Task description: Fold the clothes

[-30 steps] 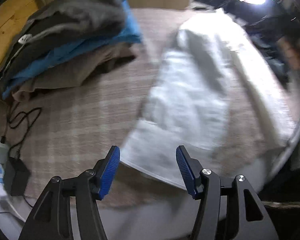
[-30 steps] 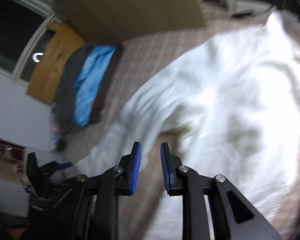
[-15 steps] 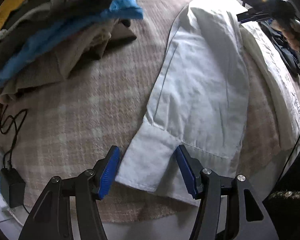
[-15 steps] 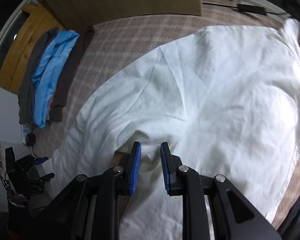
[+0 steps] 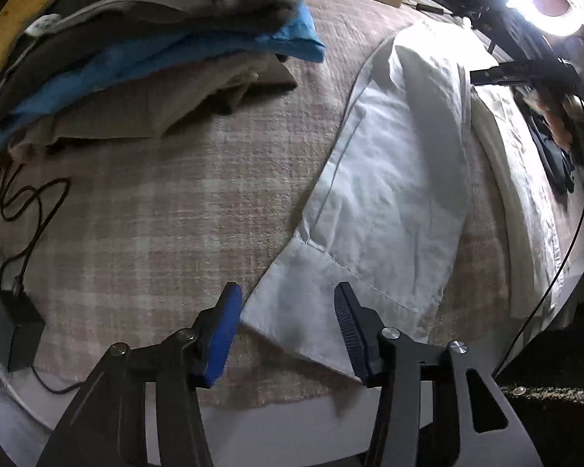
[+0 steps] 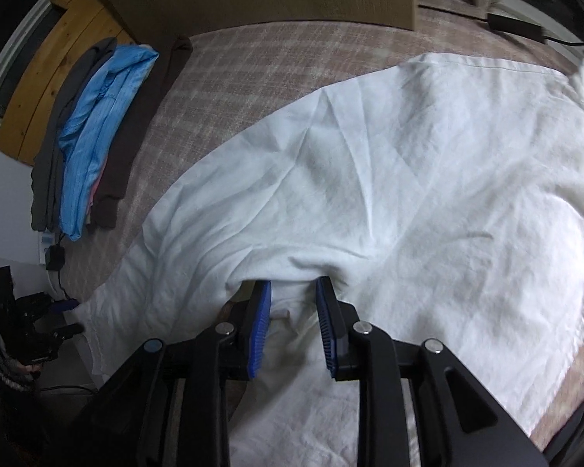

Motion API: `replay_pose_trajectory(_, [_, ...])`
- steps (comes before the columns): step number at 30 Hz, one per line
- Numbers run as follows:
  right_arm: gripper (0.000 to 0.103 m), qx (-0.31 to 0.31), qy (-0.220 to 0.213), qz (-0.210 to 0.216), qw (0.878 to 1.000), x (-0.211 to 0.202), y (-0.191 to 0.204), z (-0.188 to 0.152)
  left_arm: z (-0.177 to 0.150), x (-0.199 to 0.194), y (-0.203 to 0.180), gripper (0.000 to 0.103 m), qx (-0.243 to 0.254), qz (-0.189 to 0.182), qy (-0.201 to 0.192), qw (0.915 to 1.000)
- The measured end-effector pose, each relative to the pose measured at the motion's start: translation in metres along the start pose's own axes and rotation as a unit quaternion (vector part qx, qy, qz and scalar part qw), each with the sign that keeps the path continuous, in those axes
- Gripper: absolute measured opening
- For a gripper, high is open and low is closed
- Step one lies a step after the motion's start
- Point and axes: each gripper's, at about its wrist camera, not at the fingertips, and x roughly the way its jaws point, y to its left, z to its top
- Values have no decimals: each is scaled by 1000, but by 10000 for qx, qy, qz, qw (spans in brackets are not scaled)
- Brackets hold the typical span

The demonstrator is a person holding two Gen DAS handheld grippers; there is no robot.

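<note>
- The white shirt (image 6: pixel 389 179) lies spread flat on the plaid blanket (image 5: pixel 144 210), away from the stack of folded clothes (image 5: pixel 136 58). This leaves free surface around the shirt for folding.
- The sleeve cuff (image 5: pixel 311 295) extends toward the near edge of the blanket, where the left tool (image 5: pixel 288 330) can reach it.
- Left tool: jaws apart, straddling the sleeve cuff. The pads do not press the fabric; judged to be positioned for a grasp.
- Right tool (image 6: pixel 294 327): jaws opening over a bunched ridge of the white shirt. Fabric sits between the pads. Whether the pads press it cannot be determined.
- The stack of folded clothes sits at the far corner from the sleeve cuff.
</note>
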Motion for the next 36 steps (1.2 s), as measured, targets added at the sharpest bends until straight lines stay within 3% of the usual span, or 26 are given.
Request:
replay_pose_trajectory(2, [24,-294,-128,26,9995,-12,21,-10,-5,-8,2,47,-6,63,-39,10000])
replay_pose_trajectory(4, [24,-719,-30,384,9967,-16,54,-28,-14,-17,-1,47,-25,-32,-100,9999])
replay_pose_trajectory(8, [24,-1474,547,712,9850,12,115,-67,-39,-21,-46,48,784,-90,-132,9968])
replay_pose_trajectory(12, [24,-1026,993,801,9865,47,119,-73,-59,-6,-76,46,1424,100,-70,9897])
replay_pose_trajectory(14, [25,-623,1083,898,9881,53,110,-71,-61,0,-75,31,1442,53,-45,9895])
replay_pose_trajectory(15, [27,-482,1071,982,9882,54,106,-69,-61,3,-72,16,1429,37,-40,9897])
replay_pose_trajectory(16, [36,-355,1041,1089,9879,53,102,-68,-61,4,-68,6,1372,45,-45,9905])
replay_pose_trajectory(19, [39,-120,913,1307,9871,56,95,-63,-55,3,-52,2,1049,-63,-78,9944])
replay_pose_trajectory(21, [35,-79,816,1352,9874,55,94,-62,-54,-6,-49,2,1032,-121,-152,9945])
replay_pose_trajectory(23, [10,-184,726,1275,9890,51,95,-61,-53,-15,-49,2,1065,-136,-214,9940])
replay_pose_trajectory(24, [8,-221,672,1273,9893,48,94,-59,-53,-20,-49,2,1081,-144,-245,9937])
replay_pose_trajectory(29, [4,-419,399,1018,9931,38,91,-46,-52,-26,-56,2,1047,-293,-334,9935])
replay_pose_trajectory(34, [4,-385,435,584,9966,44,81,-42,-60,-6,-79,7,1000,-277,79,9946])
replay_pose_trajectory(35, [4,-363,475,551,9967,46,80,-42,-58,-10,-75,12,940,-286,90,9951])
replay_pose_trajectory(36, [4,-374,446,466,9972,43,81,-43,-58,-18,-69,25,853,-287,32,9959])
